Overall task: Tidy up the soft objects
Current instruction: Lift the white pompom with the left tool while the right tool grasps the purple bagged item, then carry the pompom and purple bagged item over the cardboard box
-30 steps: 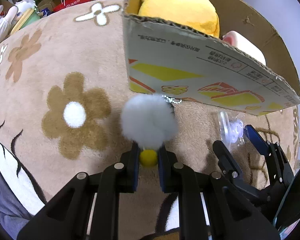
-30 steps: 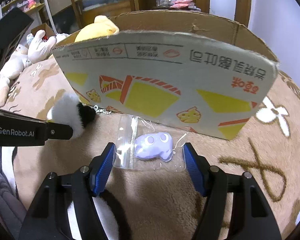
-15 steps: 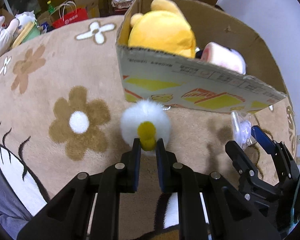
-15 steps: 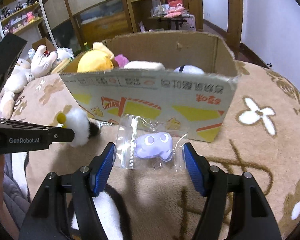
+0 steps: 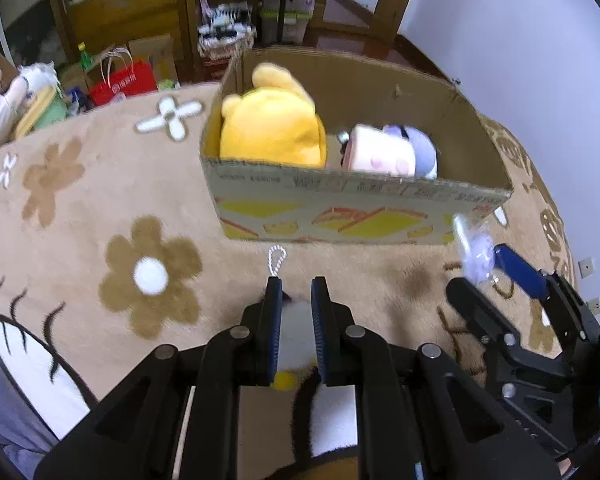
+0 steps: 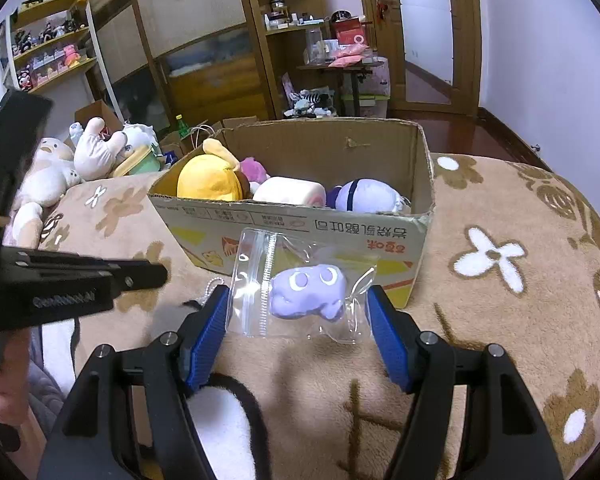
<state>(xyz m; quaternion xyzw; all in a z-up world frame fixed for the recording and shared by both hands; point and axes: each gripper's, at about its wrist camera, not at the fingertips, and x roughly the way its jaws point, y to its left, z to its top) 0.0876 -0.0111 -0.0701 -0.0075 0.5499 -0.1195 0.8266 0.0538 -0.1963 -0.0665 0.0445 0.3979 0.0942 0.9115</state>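
Observation:
My left gripper [image 5: 296, 292] is shut on a white fluffy pompom toy [image 5: 294, 334] with a yellow tip and a bead chain [image 5: 277, 261], held above the blanket. My right gripper [image 6: 298, 304] is shut on a clear zip bag [image 6: 300, 284] holding a purple plush [image 6: 308, 292]; the bag also shows in the left wrist view [image 5: 474, 250]. A cardboard box [image 5: 364, 208] stands ahead with a yellow plush [image 5: 274, 128], a pink-and-white plush [image 5: 380, 154] and a bluish plush [image 6: 366, 196] inside.
A tan flower-patterned blanket [image 5: 100, 184] covers the surface. Plush toys [image 6: 48, 176] lie at the far left. A red bag [image 5: 124, 80] and cartons sit behind; shelves [image 6: 48, 52] and a cabinet [image 6: 204, 60] line the back wall.
Both grippers have risen and pulled back, so the box interior shows. The pompom has slipped deeper between the left fingers. The right gripper still carries the bag.

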